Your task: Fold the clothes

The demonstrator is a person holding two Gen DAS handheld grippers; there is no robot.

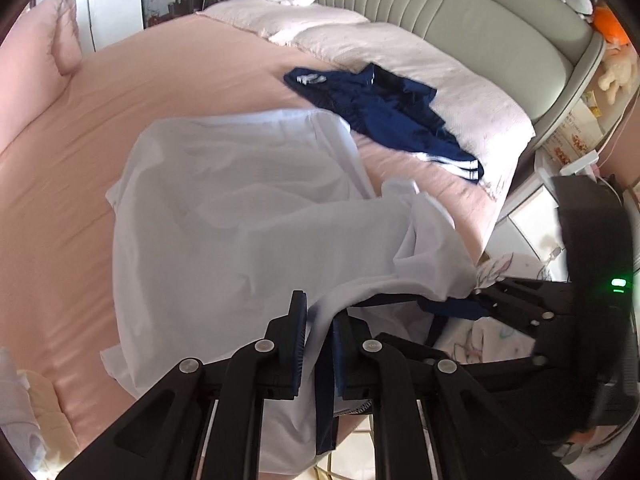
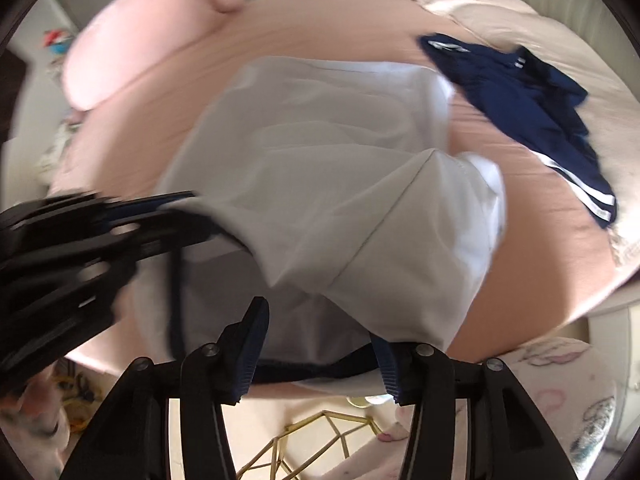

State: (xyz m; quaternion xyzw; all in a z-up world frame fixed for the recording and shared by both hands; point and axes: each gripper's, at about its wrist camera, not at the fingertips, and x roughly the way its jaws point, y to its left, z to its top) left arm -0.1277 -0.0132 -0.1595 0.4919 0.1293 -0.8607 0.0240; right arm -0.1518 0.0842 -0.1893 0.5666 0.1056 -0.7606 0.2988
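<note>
A white shirt point(image 1: 240, 208) with navy trim is spread over the pink bed, its near edge lifted off the sheet. My left gripper point(image 1: 320, 320) is shut on that edge, cloth pinched between the pads. In the right wrist view the shirt point(image 2: 320, 160) is blurred, and the left gripper point(image 2: 188, 208) grips it at the left. My right gripper point(image 2: 320, 332) stands open, the navy-trimmed collar edge hanging between its spread fingers. From the left wrist view the right gripper point(image 1: 480, 304) sits at the shirt's right corner. A navy garment point(image 1: 384, 116) with white stripes lies crumpled beyond the shirt.
The pink bedsheet point(image 1: 80, 160) stretches left and far. Pale pillows point(image 1: 440, 72) lean on a grey-green headboard point(image 1: 460, 8). A rolled pink duvet point(image 2: 140, 40) lies far left. A cluttered bedside stand point(image 1: 560, 148) sits right. A gold wire frame point(image 2: 312, 440) stands on the floor.
</note>
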